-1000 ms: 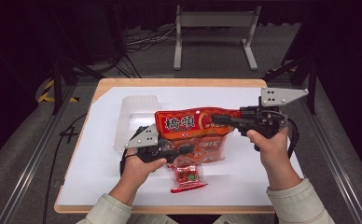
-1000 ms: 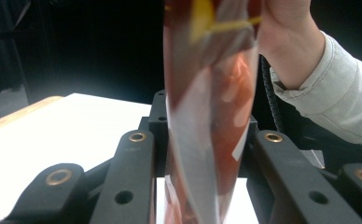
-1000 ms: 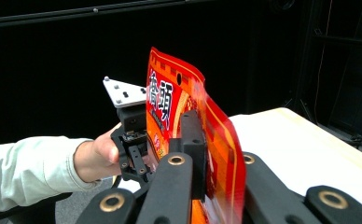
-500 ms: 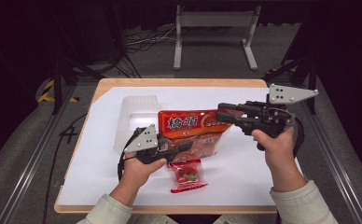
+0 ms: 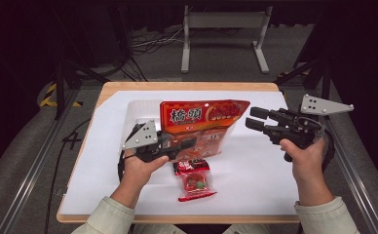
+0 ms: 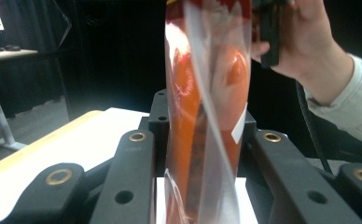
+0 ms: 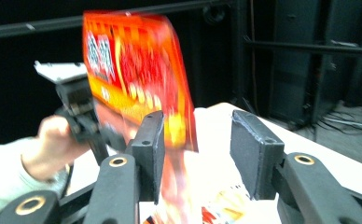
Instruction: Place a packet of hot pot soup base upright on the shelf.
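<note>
**Large snack bag held upright by left gripper; right gripper apart and open**

The left gripper [image 5: 189, 144] is closed on the lower edge of a large orange-red snack bag [image 5: 201, 122]; the bag stands upright above the white sheet [image 5: 255, 170] that covers the wooden table [image 5: 187, 87]; in the left gripper view the bag [image 6: 207, 93] rises between the two black jaws, its clear plastic showing orange contents inside, and the jaws press against it from both sides. The bag's front carries large printed characters and a picture panel; its lower part is transparent.

The right gripper [image 5: 255, 118] is held to the right of the bag, just beside its right edge and not touching it; its jaws stand well parted with nothing between them; in the right gripper view the pads [image 7: 256, 154] show an open gap, with the bag [image 7: 137, 79] blurred beyond and to the left.

A small red snack packet [image 5: 194, 179] lies flat on the white sheet, near the person's side, just below the held bag. A clear plastic tray [image 5: 141, 109] lies on the sheet behind the left gripper; its contents cannot be told. The left hand [image 5: 141, 168] and right hand [image 5: 306, 158] each grasp a gripper handle; pale sleeves enter from the bottom edge.
</note>
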`<state>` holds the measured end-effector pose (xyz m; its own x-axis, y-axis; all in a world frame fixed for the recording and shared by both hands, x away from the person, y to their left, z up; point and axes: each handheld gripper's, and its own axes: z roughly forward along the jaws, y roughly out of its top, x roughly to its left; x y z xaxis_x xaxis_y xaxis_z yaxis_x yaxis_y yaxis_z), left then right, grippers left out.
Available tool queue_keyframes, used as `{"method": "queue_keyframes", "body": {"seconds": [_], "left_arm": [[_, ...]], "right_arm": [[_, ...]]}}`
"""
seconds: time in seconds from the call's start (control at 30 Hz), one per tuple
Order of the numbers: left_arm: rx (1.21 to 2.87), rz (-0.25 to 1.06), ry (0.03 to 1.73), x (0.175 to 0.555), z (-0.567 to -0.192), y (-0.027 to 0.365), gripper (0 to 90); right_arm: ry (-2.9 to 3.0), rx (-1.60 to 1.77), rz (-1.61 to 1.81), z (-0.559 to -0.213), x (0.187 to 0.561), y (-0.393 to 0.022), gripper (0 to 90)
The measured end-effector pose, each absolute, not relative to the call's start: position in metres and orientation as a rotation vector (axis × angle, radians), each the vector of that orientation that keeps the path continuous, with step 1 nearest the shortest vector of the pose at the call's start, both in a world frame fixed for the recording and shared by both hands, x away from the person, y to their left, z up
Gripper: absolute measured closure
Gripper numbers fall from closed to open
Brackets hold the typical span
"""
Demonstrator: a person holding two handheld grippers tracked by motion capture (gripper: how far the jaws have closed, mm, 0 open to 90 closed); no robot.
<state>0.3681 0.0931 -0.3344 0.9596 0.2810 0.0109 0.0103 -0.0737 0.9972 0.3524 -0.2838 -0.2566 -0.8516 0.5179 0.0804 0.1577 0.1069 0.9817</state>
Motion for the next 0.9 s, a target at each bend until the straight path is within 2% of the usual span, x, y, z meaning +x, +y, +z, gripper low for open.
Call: {"method": "queue_keyframes", "body": {"seconds": [0.1,0.53,0.9], "left_arm": [[1.63,0.229,0.225,0.372,-0.329,0.094,70.8],[1.608,0.235,0.271,0.394,-0.309,0.103,70.8],[1.604,0.279,0.295,0.416,-0.297,0.123,70.8]], "right_arm": [[2.107,0.685,1.755,-0.266,0.352,-0.286,53.5],[2.24,0.885,1.661,-0.328,0.364,-0.304,58.2],[2.225,0.952,1.62,-0.335,0.355,-0.32,58.4]]}}
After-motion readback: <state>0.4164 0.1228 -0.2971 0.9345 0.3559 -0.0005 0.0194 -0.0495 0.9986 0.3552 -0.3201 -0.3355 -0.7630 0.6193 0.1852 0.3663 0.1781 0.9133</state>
